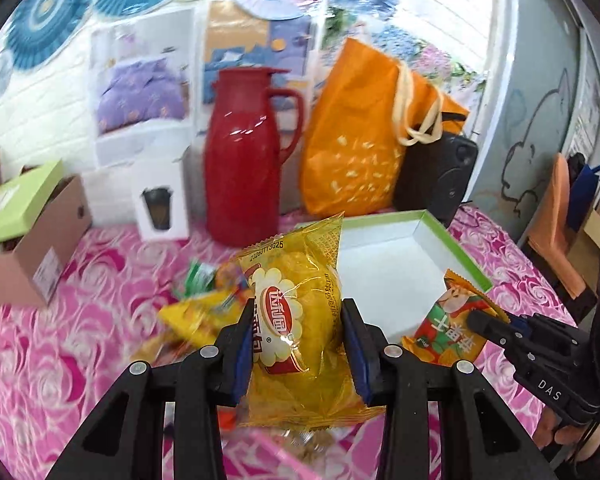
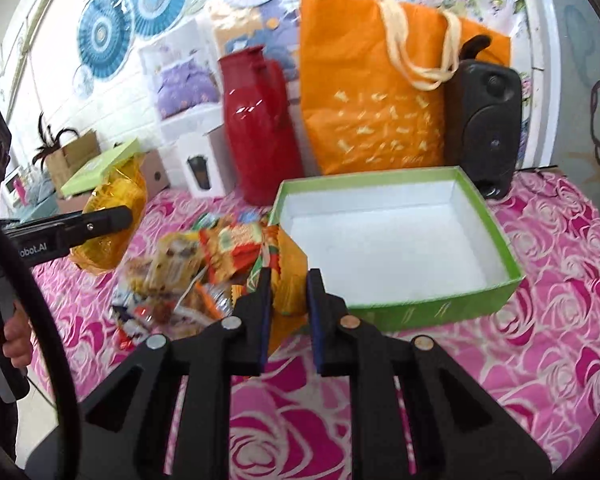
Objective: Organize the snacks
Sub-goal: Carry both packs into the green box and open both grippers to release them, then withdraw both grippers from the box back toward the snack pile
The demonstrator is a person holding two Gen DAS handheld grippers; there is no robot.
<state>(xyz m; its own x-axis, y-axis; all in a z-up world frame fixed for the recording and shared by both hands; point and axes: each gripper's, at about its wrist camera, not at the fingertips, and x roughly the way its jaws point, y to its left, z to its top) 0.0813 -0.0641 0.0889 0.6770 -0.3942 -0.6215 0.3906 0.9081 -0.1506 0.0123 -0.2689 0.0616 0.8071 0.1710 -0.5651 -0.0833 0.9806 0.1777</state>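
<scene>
My left gripper (image 1: pixel 296 312) is shut on a yellow bread packet (image 1: pixel 300 308), held above the pink tablecloth; it also shows in the right wrist view (image 2: pixel 112 224). My right gripper (image 2: pixel 288 280) is shut on an orange snack packet (image 2: pixel 286 280), seen in the left wrist view (image 1: pixel 448 320) beside the box. The open green box (image 2: pixel 440 308) with a white inside stands empty right of a pile of loose snacks (image 2: pixel 188 276). The box also shows in the left wrist view (image 1: pixel 432 224).
A red jug (image 2: pixel 260 128), an orange bag (image 2: pixel 376 96) and a black speaker (image 2: pixel 488 124) stand behind the box. A cardboard box with a green lid (image 1: pixel 28 224) sits at left. A white cup carton (image 1: pixel 160 200) stands beside the jug.
</scene>
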